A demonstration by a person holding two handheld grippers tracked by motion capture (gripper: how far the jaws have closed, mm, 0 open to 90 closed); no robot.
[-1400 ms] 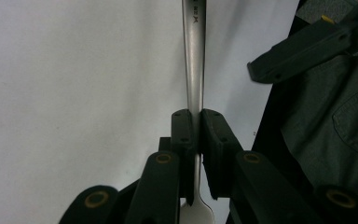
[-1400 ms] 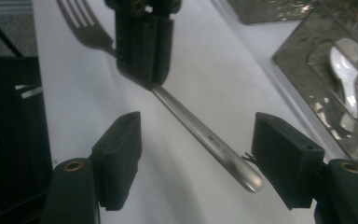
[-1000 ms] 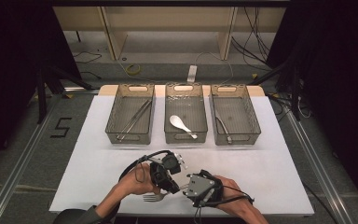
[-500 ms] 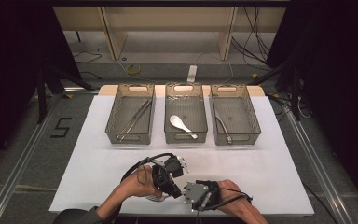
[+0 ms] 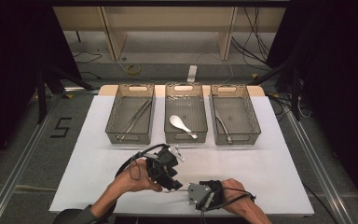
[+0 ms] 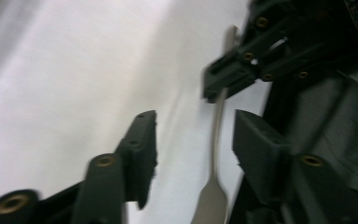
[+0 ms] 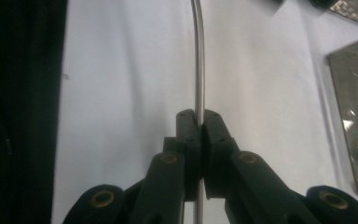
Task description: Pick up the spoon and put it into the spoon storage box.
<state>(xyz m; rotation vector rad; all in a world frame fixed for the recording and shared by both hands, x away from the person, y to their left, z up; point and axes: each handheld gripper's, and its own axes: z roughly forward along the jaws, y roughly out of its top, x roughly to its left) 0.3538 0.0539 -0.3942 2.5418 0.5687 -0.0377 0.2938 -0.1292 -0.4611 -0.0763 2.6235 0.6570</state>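
A metal fork (image 6: 213,196) hangs low over the white table near its front edge. My right gripper (image 7: 199,116) is shut on the fork's thin handle (image 7: 198,65); its clamped jaws also show in the left gripper view as the right gripper (image 6: 223,79). My left gripper (image 6: 193,135) has just been opening. The fork runs between its spread jaws and the pads do not press on it. From above, the left gripper (image 5: 173,182) meets the right gripper (image 5: 189,190) tip to tip, with the fork (image 5: 181,188) between them.
Three clear bins stand in a row at the table's far side. The left bin (image 5: 109,116) holds long metal tongs, the middle bin (image 5: 167,122) a white spoon (image 5: 182,125), the right bin (image 5: 256,119) a metal utensil. The white table (image 5: 270,168) is bare around my hands.
The left gripper's jaws have spread apart from the fork and the left hand has lifted slightly. The right gripper now grips the fork's handle.
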